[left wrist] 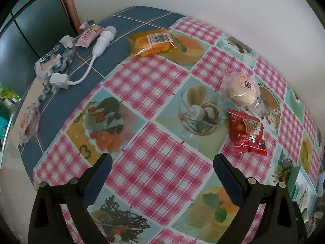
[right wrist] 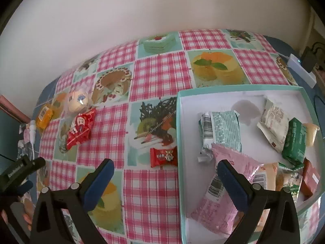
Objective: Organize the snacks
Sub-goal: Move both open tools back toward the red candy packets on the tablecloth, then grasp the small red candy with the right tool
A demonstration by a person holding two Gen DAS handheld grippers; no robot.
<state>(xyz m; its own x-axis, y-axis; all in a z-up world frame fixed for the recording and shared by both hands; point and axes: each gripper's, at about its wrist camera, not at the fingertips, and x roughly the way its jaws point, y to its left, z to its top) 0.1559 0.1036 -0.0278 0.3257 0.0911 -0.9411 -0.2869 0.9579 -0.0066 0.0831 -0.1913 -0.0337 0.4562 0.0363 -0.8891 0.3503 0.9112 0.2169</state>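
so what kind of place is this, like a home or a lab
Most likely a home, at a dining or kitchen table. It wears a dessert-print checked tablecloth and is pushed against a plain wall, with a power strip at the edge. Loose snacks lie on the cloth, others in a shallow box.

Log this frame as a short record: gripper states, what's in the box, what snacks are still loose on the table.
left gripper: open, empty
right gripper: open, empty
box: teal-rimmed, holds several packets
loose near box: small red candy packet
loose far side: red snack packet, round bun in clear wrap, orange packet
other: white cable adapter on blue cloth
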